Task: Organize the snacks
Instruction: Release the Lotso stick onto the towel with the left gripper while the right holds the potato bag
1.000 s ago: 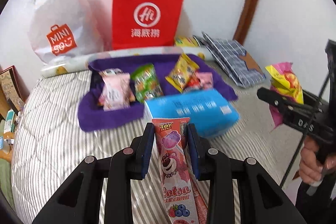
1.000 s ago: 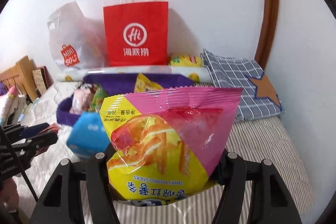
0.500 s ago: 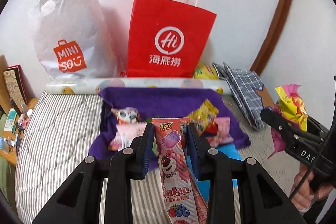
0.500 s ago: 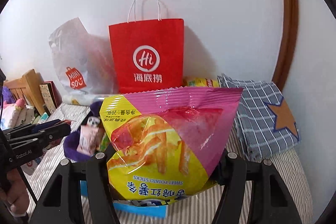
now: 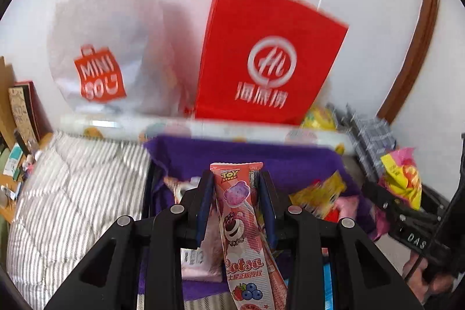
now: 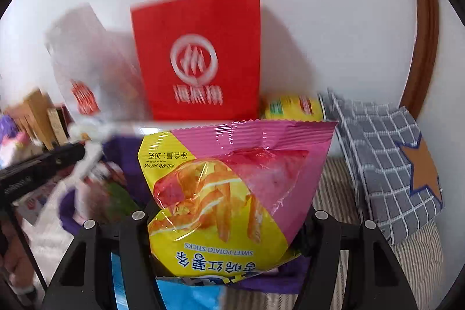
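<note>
My left gripper [image 5: 235, 188] is shut on a long pink Lotso snack packet [image 5: 242, 225] and holds it above the purple tray [image 5: 261, 156], which has several small snack packs [image 5: 319, 192] in it. My right gripper [image 6: 229, 211] is shut on a yellow and pink bag of sweet potato sticks [image 6: 229, 188], which hides its fingertips. That bag also shows at the right of the left wrist view [image 5: 402, 179]. A red paper bag [image 5: 267, 57] and a white Miniso plastic bag [image 5: 104, 48] stand against the wall behind the tray.
The tray lies on a striped bed cover [image 5: 75, 193]. A blue box [image 6: 189, 295] lies just below the right gripper. A grey checked pillow with an orange star [image 6: 392, 164] lies to the right. A yellow pack [image 6: 293, 106] sits beside the red bag. Shelf clutter [image 5: 17, 135] is at the left.
Both grippers have moved forward and up toward the bags at the wall, still holding their packets. The tray and blue box have dropped lower in view. The views are blurred by motion.
</note>
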Action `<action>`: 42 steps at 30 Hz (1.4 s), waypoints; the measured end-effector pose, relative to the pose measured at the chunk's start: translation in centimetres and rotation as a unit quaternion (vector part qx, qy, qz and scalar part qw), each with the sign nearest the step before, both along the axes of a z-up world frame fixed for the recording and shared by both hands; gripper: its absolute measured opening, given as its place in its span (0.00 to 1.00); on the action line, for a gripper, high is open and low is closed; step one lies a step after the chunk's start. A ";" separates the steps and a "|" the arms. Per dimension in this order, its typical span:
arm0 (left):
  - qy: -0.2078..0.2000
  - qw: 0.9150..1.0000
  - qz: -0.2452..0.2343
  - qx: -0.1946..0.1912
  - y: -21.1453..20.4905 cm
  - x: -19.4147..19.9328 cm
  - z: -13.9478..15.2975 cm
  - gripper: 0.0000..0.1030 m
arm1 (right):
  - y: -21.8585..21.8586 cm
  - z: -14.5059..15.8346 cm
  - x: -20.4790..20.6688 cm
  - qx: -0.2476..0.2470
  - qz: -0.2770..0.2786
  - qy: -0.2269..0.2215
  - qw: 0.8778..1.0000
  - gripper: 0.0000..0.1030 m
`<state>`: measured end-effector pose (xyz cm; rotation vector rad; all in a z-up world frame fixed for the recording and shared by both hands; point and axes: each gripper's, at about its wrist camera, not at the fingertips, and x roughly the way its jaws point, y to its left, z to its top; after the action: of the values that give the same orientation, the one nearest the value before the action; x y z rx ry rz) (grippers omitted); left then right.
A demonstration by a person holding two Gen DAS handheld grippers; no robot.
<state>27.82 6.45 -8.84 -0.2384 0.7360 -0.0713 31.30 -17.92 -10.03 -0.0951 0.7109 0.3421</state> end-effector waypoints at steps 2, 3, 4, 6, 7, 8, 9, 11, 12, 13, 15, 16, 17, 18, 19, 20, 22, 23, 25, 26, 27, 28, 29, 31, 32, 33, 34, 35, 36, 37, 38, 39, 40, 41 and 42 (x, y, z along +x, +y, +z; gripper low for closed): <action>0.021 1.000 0.005 -0.012 0.3 0.7 -1.4 0.31 | 0.0 -1.1 0.5 -0.025 -0.019 0.001 0.999 0.61; 0.026 1.000 0.005 -0.012 0.3 0.8 -1.7 0.31 | -0.1 -1.4 0.7 -0.025 -0.021 0.008 0.999 0.61; 0.030 0.999 0.006 -0.011 0.2 0.9 -2.2 0.31 | -0.2 -1.8 0.9 -0.017 -0.019 0.018 1.000 0.61; 0.029 1.000 0.010 0.002 0.0 0.8 -2.4 0.31 | -0.4 -2.3 1.3 -0.005 -0.015 0.034 0.999 0.61; 0.027 1.000 0.010 0.012 -0.2 0.8 -2.5 0.31 | -0.5 -2.5 1.2 -0.005 -0.014 0.038 0.999 0.61; 0.026 0.999 0.011 0.016 -0.3 0.6 -2.5 0.31 | -0.6 -2.6 1.2 -0.007 -0.014 0.038 0.999 0.61; 0.022 0.999 0.013 0.020 -0.4 0.5 -2.5 0.31 | -0.5 -2.7 1.2 -0.010 -0.017 0.038 0.999 0.61; 0.021 0.999 0.013 0.028 -0.6 0.4 -2.6 0.31 | -0.5 -3.0 1.2 -0.006 -0.017 0.041 0.999 0.61; 0.021 0.999 0.013 0.030 -0.6 0.4 -2.6 0.31 | -0.4 -3.1 1.2 -0.005 -0.015 0.044 0.999 0.61; 0.023 0.999 0.014 0.032 -0.6 0.4 -2.8 0.31 | -0.3 -3.2 1.3 -0.004 -0.014 0.046 0.999 0.61; 0.027 0.999 0.014 0.029 -0.6 0.5 -2.9 0.31 | -0.2 -3.5 1.4 -0.001 -0.015 0.051 0.999 0.61; 0.031 0.999 0.013 0.023 -0.5 0.5 -3.0 0.31 | 0.0 -3.7 1.5 0.000 -0.014 0.056 0.998 0.61; 0.034 0.999 0.011 0.016 -0.4 0.5 -3.0 0.31 | 0.0 -3.8 1.5 0.001 -0.014 0.057 0.998 0.61; 0.036 0.999 0.012 0.015 -0.4 0.5 -3.0 0.31 | 0.0 -3.8 1.4 0.002 -0.014 0.057 0.998 0.61; 0.036 0.999 0.014 0.015 -0.4 0.5 -3.0 0.31 | -0.1 -3.8 1.4 0.004 -0.015 0.056 0.998 0.61; 0.035 0.999 0.013 0.014 -0.4 0.5 -2.9 0.31 | -0.1 -3.8 1.4 0.005 -0.015 0.058 0.998 0.61; 0.036 0.999 0.013 0.016 -0.4 0.5 -3.0 0.31 | -0.2 -3.8 1.5 0.007 -0.015 0.061 0.998 0.62; 0.036 0.999 0.014 0.016 -0.5 0.5 -3.1 0.31 | -0.2 -3.9 1.5 0.008 -0.016 0.062 0.998 0.62; 0.038 0.999 0.011 0.016 -0.6 0.4 -3.2 0.31 | -0.2 -3.9 1.6 0.010 -0.017 0.064 0.998 0.62; 0.038 0.999 0.010 0.016 -0.6 0.4 -3.3 0.31 | -0.2 -3.9 1.6 0.010 -0.017 0.064 0.998 0.62; 0.038 0.999 0.009 0.015 -0.6 0.4 -3.2 0.31 | -0.2 -3.9 1.6 0.009 -0.017 0.064 0.998 0.62; 0.039 0.999 0.009 0.013 -0.7 0.3 -3.2 0.31 | -0.2 -3.9 1.6 0.009 -0.017 0.064 0.998 0.63; 0.040 0.999 0.006 0.010 -0.7 0.3 -3.2 0.31 | -0.2 -3.9 1.6 0.008 -0.017 0.063 0.998 0.63; 0.040 0.999 0.004 0.009 -0.8 0.2 -3.2 0.31 | -0.1 -3.9 1.6 0.006 -0.017 0.062 0.998 0.63; 0.040 0.999 0.003 0.011 -0.9 0.2 -3.2 0.31 | -0.1 -3.9 1.6 0.006 -0.017 0.061 0.998 0.63; 0.041 0.999 0.003 0.012 -0.9 0.2 -3.3 0.31 | -0.1 -3.8 1.6 0.006 -0.017 0.060 0.998 0.63; 0.041 0.999 0.003 0.012 -1.0 0.3 -3.3 0.31 | -0.1 -3.8 1.5 0.005 -0.017 0.059 0.998 0.63; 0.042 0.999 0.002 0.012 -1.0 0.3 -3.3 0.31 | -0.1 -3.8 1.5 0.005 -0.017 0.059 0.998 0.63; 0.043 0.999 0.001 0.011 -1.1 0.3 -3.4 0.31 | -0.1 -3.8 1.5 0.005 -0.017 0.059 0.998 0.63; 0.044 0.999 0.000 0.010 -1.1 0.2 -3.4 0.31 | -0.1 -3.8 1.5 0.006 -0.017 0.059 0.998 0.63; 0.044 0.999 -0.001 0.011 -1.2 0.3 -3.4 0.31 | -0.1 -3.8 1.5 0.006 -0.017 0.060 0.998 0.63; 0.044 0.999 -0.002 0.012 -1.2 0.3 -3.5 0.31 | -0.2 -3.8 1.5 0.007 -0.016 0.060 0.998 0.63; 0.045 0.999 -0.002 0.013 -1.3 0.2 -3.5 0.31 | -0.2 -3.8 1.5 0.009 -0.015 0.062 0.998 0.63; 0.045 0.999 -0.003 0.013 -1.3 0.2 -3.5 0.31 | -0.2 -3.8 1.5 0.010 -0.014 0.062 0.998 0.63; 0.046 0.999 -0.004 0.013 -1.4 0.3 -3.6 0.31 | -0.2 -3.8 1.5 0.009 -0.014 0.062 0.998 0.63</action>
<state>28.11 5.05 -12.39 -0.2158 0.8283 -0.0591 32.75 -18.08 -13.81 -0.0463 0.8318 0.3299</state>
